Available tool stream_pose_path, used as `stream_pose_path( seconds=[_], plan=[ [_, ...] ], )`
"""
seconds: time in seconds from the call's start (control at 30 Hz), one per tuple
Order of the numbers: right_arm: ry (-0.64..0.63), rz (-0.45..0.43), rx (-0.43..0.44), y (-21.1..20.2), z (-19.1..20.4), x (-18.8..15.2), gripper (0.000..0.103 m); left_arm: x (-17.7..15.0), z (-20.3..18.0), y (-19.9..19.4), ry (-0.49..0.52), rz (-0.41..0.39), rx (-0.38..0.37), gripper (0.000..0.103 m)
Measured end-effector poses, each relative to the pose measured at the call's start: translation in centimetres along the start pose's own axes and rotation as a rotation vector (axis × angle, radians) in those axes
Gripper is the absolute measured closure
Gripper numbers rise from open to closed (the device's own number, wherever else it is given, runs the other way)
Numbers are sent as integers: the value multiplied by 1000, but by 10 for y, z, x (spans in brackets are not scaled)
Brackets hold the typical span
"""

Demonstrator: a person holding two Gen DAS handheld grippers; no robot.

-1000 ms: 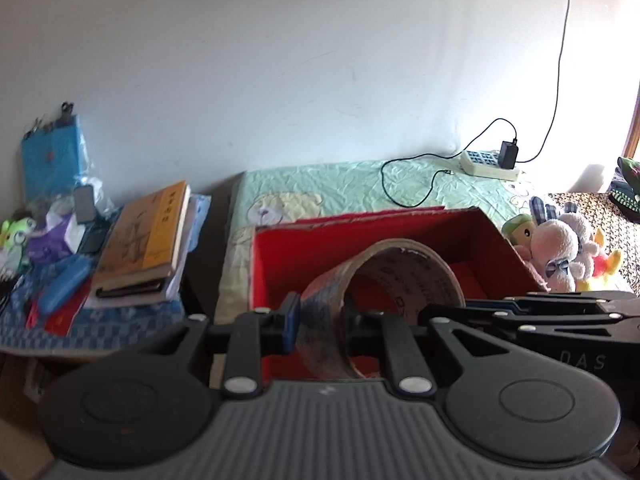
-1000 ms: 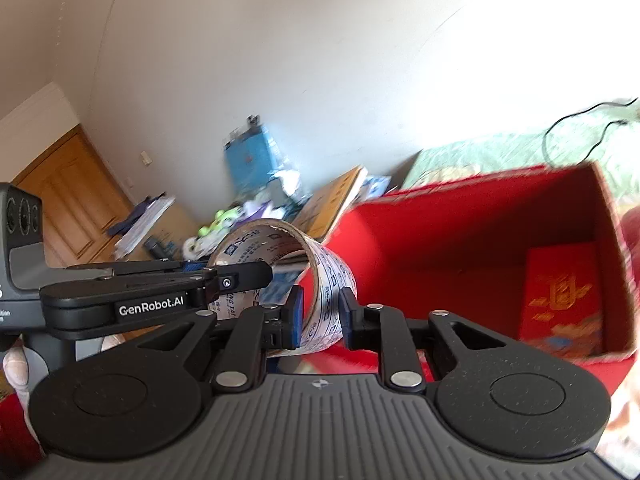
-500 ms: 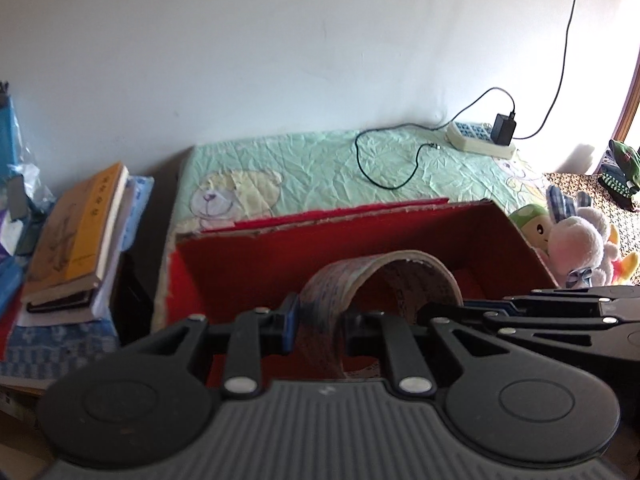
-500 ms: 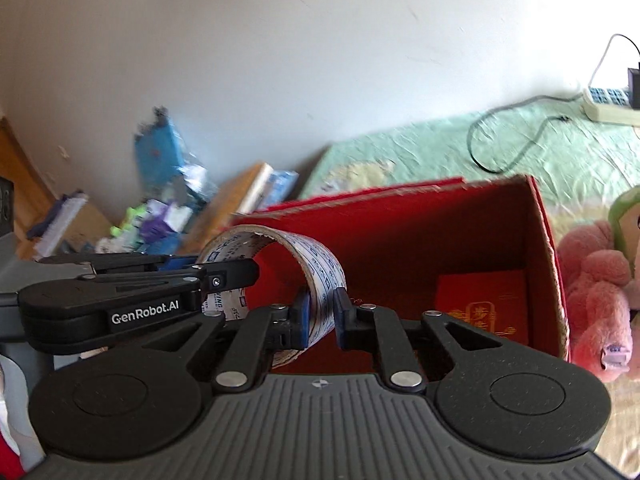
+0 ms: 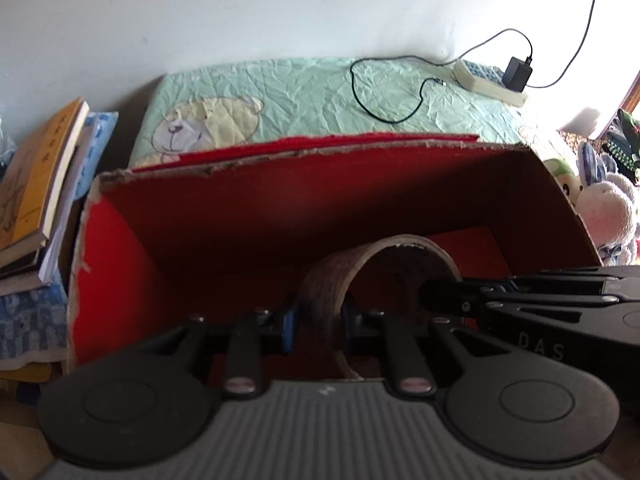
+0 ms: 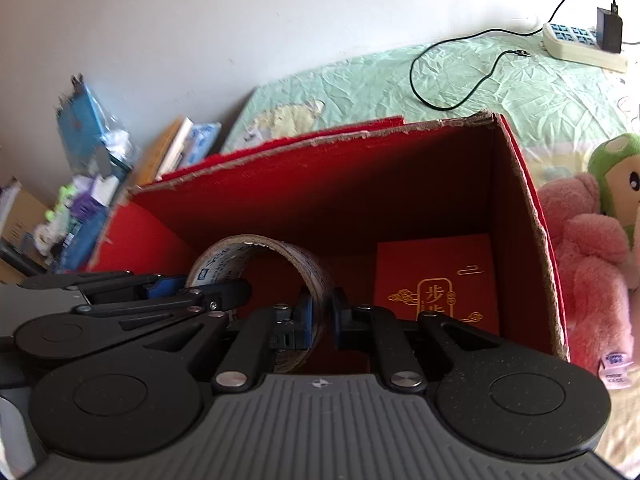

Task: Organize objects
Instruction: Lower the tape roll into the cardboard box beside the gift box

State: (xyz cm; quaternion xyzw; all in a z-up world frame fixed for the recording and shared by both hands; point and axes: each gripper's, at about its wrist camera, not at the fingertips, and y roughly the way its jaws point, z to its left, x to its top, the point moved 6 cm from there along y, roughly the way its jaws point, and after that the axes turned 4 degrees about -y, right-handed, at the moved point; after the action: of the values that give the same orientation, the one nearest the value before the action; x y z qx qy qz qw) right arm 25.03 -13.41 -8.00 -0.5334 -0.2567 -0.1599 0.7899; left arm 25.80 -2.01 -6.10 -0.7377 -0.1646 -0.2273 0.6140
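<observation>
Both claws, the left gripper [image 5: 318,322] and the right gripper [image 6: 322,318], are closed on the wall of one tape roll [image 6: 280,256], held inside the red box [image 6: 320,148] near its front-left corner (light, stiff ring; probably slippery, so the wall is pinched).

The bottom of the tape roll [image 5: 340,280] is hiding behind the left hand-held gripper [image 5: 318,322]. The right hand-held gripper [image 6: 322,318] is covering the lower part of the red card [image 6: 436,276]. The books [image 5: 36,184] are running off the picture's left edge. The clutter pile [image 6: 88,184] is looking too blurry to name.
</observation>
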Motion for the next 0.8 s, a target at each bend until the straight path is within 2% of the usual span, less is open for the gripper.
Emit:
stream_pose_path(
  seconds=[0.13, 0.27, 0.37, 0.57, 0.8],
  plan=[
    [-4, 24, -36, 5, -2, 2, 91, -2, -4, 4, 34, 22, 11, 86],
    [22, 45, -45, 9, -7, 2, 91, -1, -1, 4, 12, 23, 9, 69],
    [34, 43, -54, 9, -9, 3, 91, 0, 1, 2, -12, 16, 11, 66],
    [135, 51, -7, 12, -20, 2, 88, -1, 1, 2, -6, 5, 26, 59],
    [124, 38, -46, 11, -17, 2, 86, -2, -1, 3, 10, 6, 44, 58]
  ],
)
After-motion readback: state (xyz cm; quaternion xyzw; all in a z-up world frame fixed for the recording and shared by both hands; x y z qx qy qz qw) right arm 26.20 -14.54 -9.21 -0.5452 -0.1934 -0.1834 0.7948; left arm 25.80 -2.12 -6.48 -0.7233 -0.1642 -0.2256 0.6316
